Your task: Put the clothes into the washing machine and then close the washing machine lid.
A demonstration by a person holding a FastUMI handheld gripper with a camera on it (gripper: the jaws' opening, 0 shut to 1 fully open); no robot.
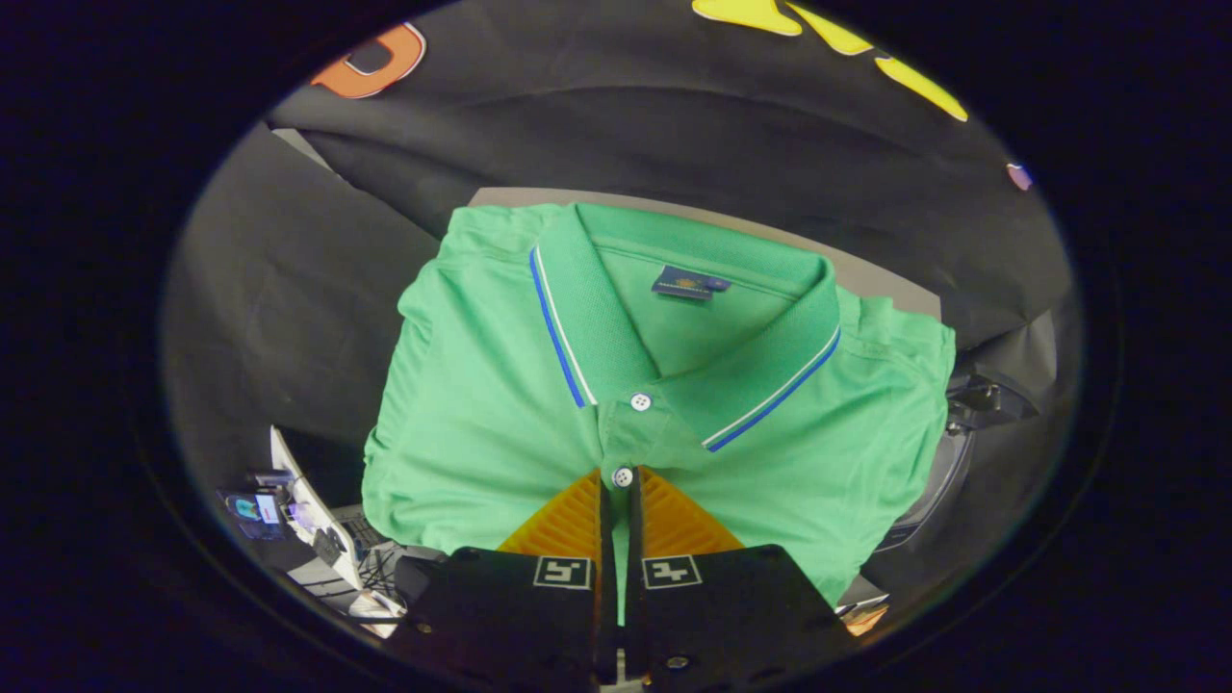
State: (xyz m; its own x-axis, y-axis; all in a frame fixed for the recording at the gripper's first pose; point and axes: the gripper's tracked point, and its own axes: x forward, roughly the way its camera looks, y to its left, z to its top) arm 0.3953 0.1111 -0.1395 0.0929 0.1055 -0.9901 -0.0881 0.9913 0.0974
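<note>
Claw [617, 491] pinched nearly together on the placket of the green polo shirt [539, 404], apparently gripping fabric. Collar directly ahead, shirt's length running away from fingers.

Folded green polo shirt [664, 385], blue-and-white-trimmed collar, buttoned placket pinched between the nearly closed gripper [621, 481] fingers.

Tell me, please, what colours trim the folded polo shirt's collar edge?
Blue and white stripes on the green polo shirt's collar, clearest in the gripper view.
</note>
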